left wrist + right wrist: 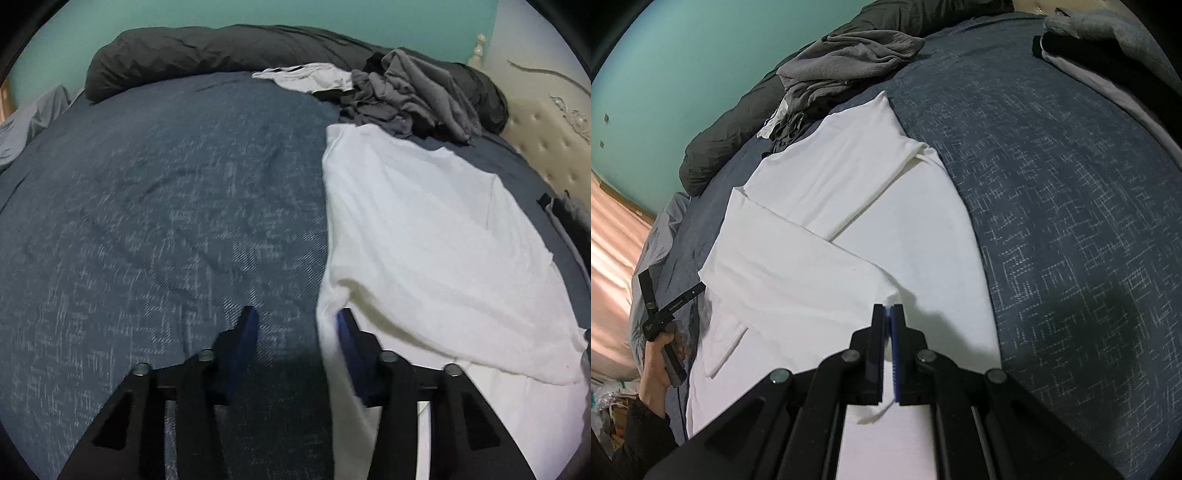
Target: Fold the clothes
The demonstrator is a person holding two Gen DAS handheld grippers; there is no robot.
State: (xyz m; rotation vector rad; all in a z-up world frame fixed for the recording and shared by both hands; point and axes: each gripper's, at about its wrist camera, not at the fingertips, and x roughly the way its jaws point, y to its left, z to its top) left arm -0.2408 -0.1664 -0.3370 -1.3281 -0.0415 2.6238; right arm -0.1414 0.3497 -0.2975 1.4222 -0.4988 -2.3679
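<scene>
A white shirt [424, 229] lies spread on the blue bedcover [166, 206], its sides partly folded inward. In the left wrist view my left gripper [295, 325] is open at the shirt's left edge; a lifted strip of white fabric hangs just inside the right finger [347, 328]. In the right wrist view the white shirt [820, 229] stretches away, and my right gripper [888, 312] is shut on a pinched corner of a folded flap. The left gripper [670, 288] also shows there at the shirt's far left edge, held by a hand [655, 373].
A heap of grey clothes [410, 99] with a white garment [310, 75] sits at the bed's far side, before a rolled dark duvet [203, 51]. A cream tufted headboard [546, 144] stands on the right. More dark and grey clothes [1108, 48] lie top right in the right wrist view.
</scene>
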